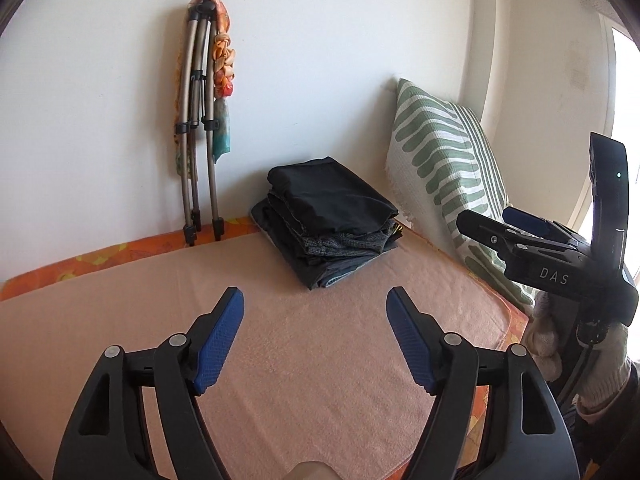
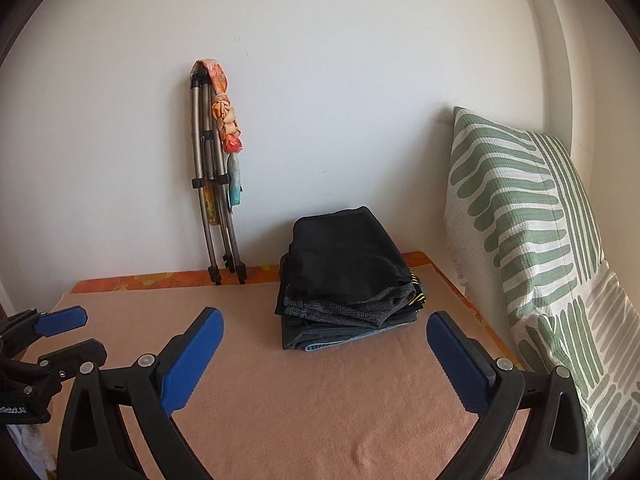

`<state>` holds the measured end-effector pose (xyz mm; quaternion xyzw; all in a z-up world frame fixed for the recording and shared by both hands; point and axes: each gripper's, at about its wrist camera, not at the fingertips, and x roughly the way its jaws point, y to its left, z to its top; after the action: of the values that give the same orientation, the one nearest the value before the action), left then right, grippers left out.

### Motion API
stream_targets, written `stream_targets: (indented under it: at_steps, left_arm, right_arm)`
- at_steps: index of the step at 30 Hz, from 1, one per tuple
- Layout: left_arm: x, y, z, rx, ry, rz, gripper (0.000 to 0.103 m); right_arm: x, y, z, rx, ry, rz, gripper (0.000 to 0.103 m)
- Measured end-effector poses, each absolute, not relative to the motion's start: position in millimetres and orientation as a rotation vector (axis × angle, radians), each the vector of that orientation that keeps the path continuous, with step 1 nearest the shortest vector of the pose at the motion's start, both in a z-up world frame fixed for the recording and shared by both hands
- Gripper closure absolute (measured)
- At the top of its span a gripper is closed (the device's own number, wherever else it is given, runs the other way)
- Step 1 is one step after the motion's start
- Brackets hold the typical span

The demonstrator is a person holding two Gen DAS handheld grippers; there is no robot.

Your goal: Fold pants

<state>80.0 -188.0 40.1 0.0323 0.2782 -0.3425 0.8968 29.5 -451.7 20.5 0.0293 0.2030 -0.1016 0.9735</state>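
Observation:
A stack of folded dark pants (image 1: 332, 208) (image 2: 348, 264), black on top with grey ones beneath, lies at the back of a peach towel (image 1: 300, 360) (image 2: 320, 400) spread over the bed. My left gripper (image 1: 315, 300) hovers over the towel in front of the stack, jaws apart with nothing between them. In its own view my right gripper (image 2: 325, 316) also stands wide open and empty, just short of the stack. The left wrist view catches the right gripper (image 1: 500, 220) at its right edge, held by a gloved hand (image 1: 560, 348). The left gripper (image 2: 60, 324) appears low at the left of the right wrist view.
A green-and-white patterned cushion (image 1: 440, 160) (image 2: 532, 220) leans against the wall right of the stack. A folded metal stand (image 1: 200, 120) (image 2: 212, 180) with a colourful scarf tied on leans on the white back wall to the left. An orange patterned sheet (image 1: 120, 254) borders the towel.

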Motion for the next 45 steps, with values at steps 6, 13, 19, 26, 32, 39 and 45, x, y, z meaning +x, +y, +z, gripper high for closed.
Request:
stream_targets:
  at_steps: [6,13,19,26,32,39,45]
  left_arm:
    - [72.8,-176.7,26.0,0.061,0.607,-0.671,0.029]
    - [67.8,-171.8,17.9,0.104,0.603,-0.624,0.029]
    - [71.3,-155.7,9.5,0.073,0.633,-0.575,0.029]
    - [74.6,-150.1,6.7,0.056,0.658,-0.558,0.029]
    - [70.3,-149.7,12.1,0.054,0.636,-0.56,0.029]
    - [66.4,-152.2,14.1,0.055,0.628,-0.564,0.029]
    - [64.6,-157.1,15.3,0.066,0.626,-0.57,0.029]
  right_arm:
    - [18.5,-434.3,15.1,0.056,0.387,-0.212,0.0]
    - [14.5,-421.6,0.2,0.049,0.39,-0.203,0.0]
    - [15.8,-418.9,-15.9,0.028,0.42,-0.207,0.0]
    - [24.7,-410.4,-25.3,0.01,0.448,-0.2,0.0]
    - [27.5,-410.7,-28.2,0.021,0.455,-0.203,0.0]
    - [24.9,-414.5,-28.1,0.03,0.45,-0.213,0.0]
    - [23.5,-412.8,-27.6,0.022,0.446,-0.217,0.0]
